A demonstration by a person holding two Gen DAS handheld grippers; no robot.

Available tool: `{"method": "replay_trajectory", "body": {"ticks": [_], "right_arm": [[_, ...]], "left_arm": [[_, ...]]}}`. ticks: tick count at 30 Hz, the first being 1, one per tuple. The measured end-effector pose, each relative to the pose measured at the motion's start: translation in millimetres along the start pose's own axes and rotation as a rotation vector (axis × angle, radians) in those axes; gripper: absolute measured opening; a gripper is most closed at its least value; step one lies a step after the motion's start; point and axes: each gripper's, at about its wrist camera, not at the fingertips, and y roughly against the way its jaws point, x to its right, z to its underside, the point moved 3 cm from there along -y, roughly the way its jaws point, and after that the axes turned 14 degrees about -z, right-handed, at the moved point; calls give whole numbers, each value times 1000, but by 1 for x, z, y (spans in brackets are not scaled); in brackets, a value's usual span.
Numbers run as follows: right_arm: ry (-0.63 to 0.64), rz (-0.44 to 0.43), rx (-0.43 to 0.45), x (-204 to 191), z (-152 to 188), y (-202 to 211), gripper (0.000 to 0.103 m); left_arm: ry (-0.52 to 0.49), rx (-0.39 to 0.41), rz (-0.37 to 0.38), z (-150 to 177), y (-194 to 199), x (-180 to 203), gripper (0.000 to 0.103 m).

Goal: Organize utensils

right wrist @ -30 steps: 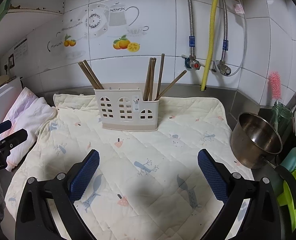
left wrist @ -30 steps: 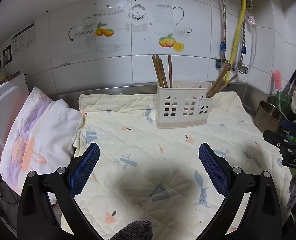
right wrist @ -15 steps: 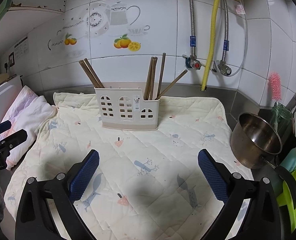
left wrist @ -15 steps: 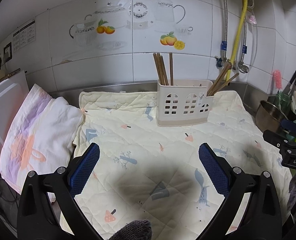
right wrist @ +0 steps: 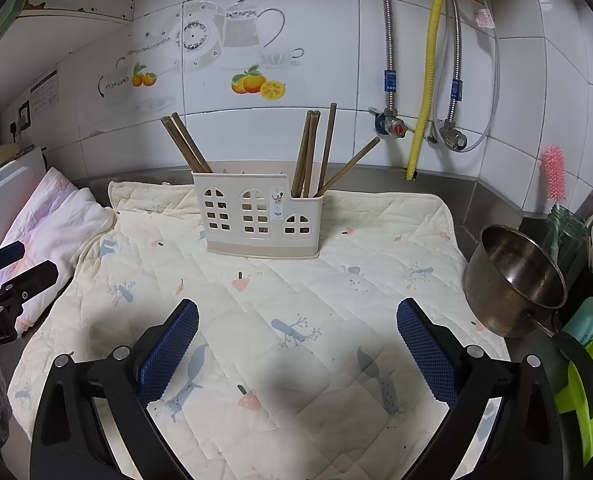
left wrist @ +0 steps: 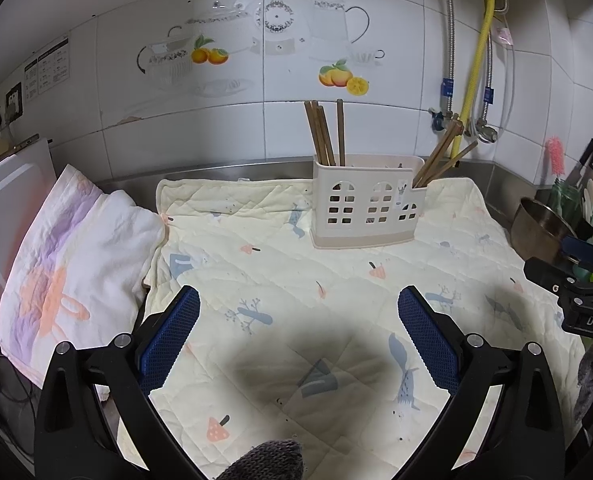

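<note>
From my station I could not see the bottoms of the chopsticks [right wrist: 310, 152]; they were sunk in the cream utensil holder [right wrist: 256, 216], and through its window cut-outs I could not make out anything inside. The steel pot [right wrist: 516, 280] was partly cut off behind the green rack [right wrist: 592, 360] at the right edge. The holder stood upright at the back of the quilted mat [right wrist: 296, 320], near the tiled wall [right wrist: 336, 60], its long side running left to right. One bundle of chopsticks [left wrist: 320, 132] leaned toward the left end, tips up; others stood nearly vertical at the right end, with one slanting out to the right. My left gripper [left wrist: 298, 336] was spread wide and held nothing, hovering over the mat; my right gripper [right wrist: 296, 338] was likewise wide and empty. A folded towel [left wrist: 76, 260] lay beside the mat's left edge.
</note>
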Motion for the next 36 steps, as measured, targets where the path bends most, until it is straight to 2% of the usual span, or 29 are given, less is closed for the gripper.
{"method": "replay_trajectory", "body": {"ticks": [36], "right_arm": [[5,-10,-4,-5,-2,-2,96]], "left_arm": [[-13,-5,3,2,-2,2,98]]}}
